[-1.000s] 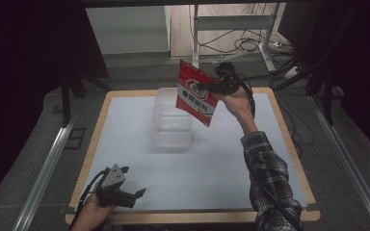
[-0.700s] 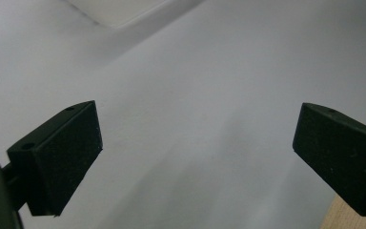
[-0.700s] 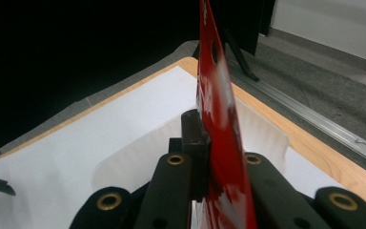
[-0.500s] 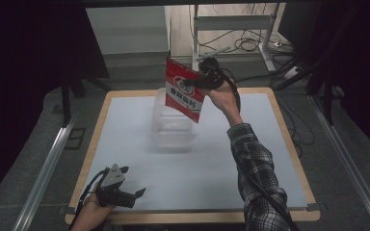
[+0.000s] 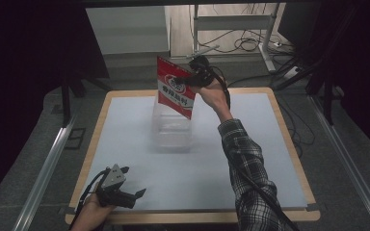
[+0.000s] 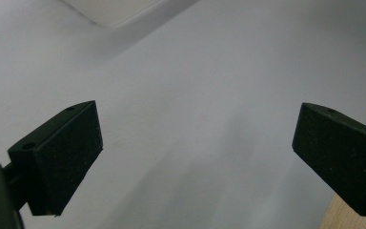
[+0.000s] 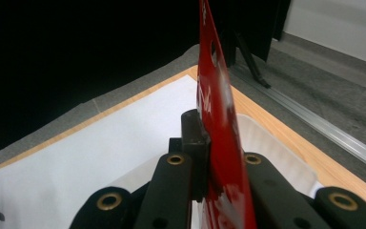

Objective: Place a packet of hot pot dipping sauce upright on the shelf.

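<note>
— Packet (image 5: 175,88) first: where is it?

— Red, with white print, held up in the air above the far end of the clear plastic tub (image 5: 172,128), which sits on the white sheet (image 5: 250,149) covering the table (image 5: 281,126). The packet hangs tilted, its lower corner over the tub's far rim.

— Who has hold of it?

— The right gripper (image 5: 192,79), at the end of an outstretched arm in a checked sleeve (image 5: 248,166). Its jaws are clamped tight on the packet's edge; in the right gripper view the packet (image 7: 219,138) stands edge-on between them, with the tub (image 7: 276,157) below.

— And the other one?

— The left gripper (image 5: 137,194) rests at the near left corner of the table, well apart from the tub. Its jaws stand wide, with nothing between them; in the left gripper view there is just white sheet (image 6: 209,105) beneath.
</note>
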The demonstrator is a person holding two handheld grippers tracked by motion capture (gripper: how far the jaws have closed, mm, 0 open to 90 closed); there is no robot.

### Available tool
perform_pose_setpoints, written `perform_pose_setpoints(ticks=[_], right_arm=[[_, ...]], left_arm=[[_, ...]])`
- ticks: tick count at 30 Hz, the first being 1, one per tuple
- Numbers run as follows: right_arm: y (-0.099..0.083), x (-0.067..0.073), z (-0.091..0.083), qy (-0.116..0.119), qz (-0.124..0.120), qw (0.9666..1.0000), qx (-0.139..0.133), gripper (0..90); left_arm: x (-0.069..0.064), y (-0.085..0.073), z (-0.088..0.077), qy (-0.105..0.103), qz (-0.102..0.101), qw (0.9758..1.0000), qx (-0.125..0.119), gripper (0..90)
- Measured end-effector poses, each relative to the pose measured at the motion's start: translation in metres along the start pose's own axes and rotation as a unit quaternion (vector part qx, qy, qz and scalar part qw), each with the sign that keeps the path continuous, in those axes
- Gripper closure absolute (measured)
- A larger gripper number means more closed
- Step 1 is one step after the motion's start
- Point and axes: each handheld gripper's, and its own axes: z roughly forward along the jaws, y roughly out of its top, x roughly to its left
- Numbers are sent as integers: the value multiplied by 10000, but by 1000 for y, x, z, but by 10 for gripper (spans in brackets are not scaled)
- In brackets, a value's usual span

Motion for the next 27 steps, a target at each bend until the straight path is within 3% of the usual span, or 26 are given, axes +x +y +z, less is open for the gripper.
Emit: perform_pose_setpoints(ticks=[12,19,27], right_arm=[[-17,-4,26,-4,112,9995,307,870],[-27,-8,34,51,211,9992,324,870],[-31,-5,37,-132,135,9989,430,870]], left_arm=[[-1,0,0,2,58,10000,20,32],[-3,0,1,-2,113,9999,22,36],[-3,1,1,12,135,9999,38,37]])
